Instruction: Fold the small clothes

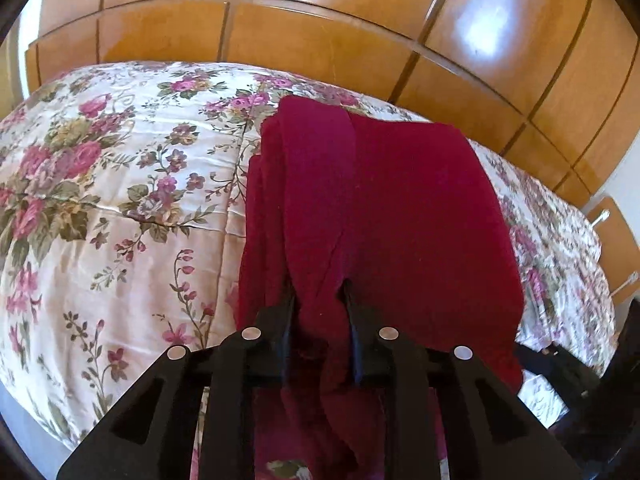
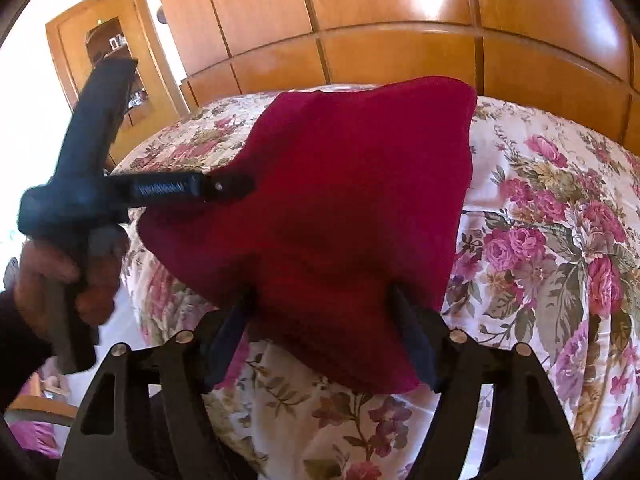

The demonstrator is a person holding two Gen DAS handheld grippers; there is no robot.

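Wardrobe: we log a wall of glossy orange-brown wooden panels (image 1: 320,36) behind the bed, with window glare on the upper doors.
Bed: we note a cream quilt (image 1: 120,208) printed with pink roses and green leaves, covering the bed from edge to edge.
Cabinet: in the right wrist view we record a tall wooden display cabinet (image 2: 108,52) at the far left, small items on its shelves, too small to name.
Garment: we enter one dark red cloth (image 1: 400,208), held up off the quilt in soft folds; its far part drapes toward the bed, and we cannot tell whether it touches.
Left tongs: we list the left tongs (image 1: 320,300) closed onto a bunched fold of the red cloth, fabric pinched between both fingers; the right wrist view shows them from the side (image 2: 236,186), biting the cloth's left edge.
Right tongs: we list the right tongs (image 2: 324,300) with fingers well apart and the cloth's lower edge hanging between them; a firm grip is not evident.
Hand: we note the person's left hand (image 2: 60,276) wrapped around the left tool's handle.
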